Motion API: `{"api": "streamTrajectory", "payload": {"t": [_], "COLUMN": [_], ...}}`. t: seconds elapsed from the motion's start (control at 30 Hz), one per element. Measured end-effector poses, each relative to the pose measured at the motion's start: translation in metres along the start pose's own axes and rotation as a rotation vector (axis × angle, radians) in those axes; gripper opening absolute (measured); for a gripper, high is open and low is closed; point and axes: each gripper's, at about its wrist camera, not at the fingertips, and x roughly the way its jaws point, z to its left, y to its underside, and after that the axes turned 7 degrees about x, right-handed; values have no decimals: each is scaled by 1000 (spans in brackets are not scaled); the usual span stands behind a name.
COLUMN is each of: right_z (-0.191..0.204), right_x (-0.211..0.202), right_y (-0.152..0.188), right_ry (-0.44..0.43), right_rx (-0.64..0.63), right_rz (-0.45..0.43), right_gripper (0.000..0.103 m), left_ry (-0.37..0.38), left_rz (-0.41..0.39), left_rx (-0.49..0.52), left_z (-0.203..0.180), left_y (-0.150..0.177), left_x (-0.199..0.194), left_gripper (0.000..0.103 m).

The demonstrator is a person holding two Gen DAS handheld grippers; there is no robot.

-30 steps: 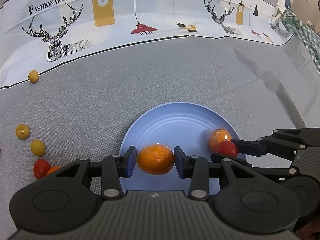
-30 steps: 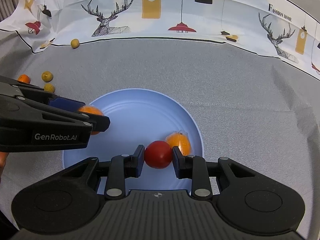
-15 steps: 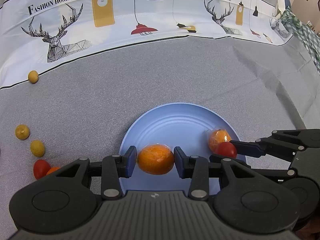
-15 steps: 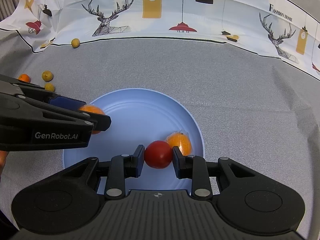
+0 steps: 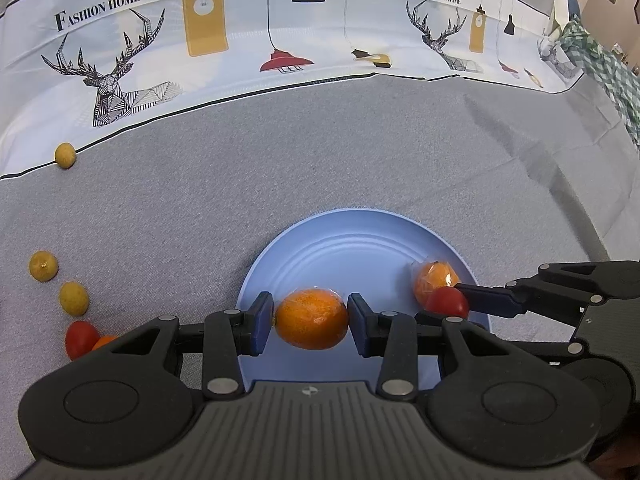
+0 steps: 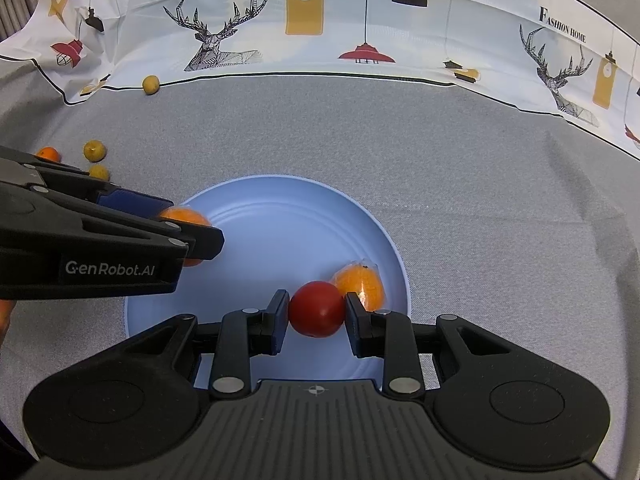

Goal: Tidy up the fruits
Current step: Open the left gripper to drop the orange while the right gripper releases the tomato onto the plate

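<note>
— Where are your grippers?
— Your left gripper (image 5: 311, 323) points down, jaws clamped on an orange (image 5: 311, 325). Your right gripper (image 6: 317, 314) sits at its 3 o'clock, also angled down, jaws closed on a tomato (image 6: 316, 309).

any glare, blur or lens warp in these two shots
Left wrist view: sharp, even light; fisheye bends the printed cloth into an arc, and the film on the orange shows a faint sheen. Right wrist view: same warp, dark corners; a bright glare streak on the wrapped orange behind the tomato.
</note>
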Motion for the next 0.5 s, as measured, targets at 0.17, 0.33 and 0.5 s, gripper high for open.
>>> {"api": "streamTrajectory", "payload": {"t": [0.17,0.33,0.5], "right_z": [0,2,2], "right_x": [1,1,1], "right_y": [1,2,3], "right_ry": [0,10,22], "right_rx": [-3,-11,-2], "right_rz": [2,-2,-10], "right_gripper": [32,44,46], "left_ry": [2,7,-2], "left_rz": [-2,-9,-15], "left_rx": [-2,-4,-8], "left_z": [0,0,1], "left_y": [-1,-2,-2], "left_x": [-1,-3,-4], "left_gripper": [46,57,57]}}
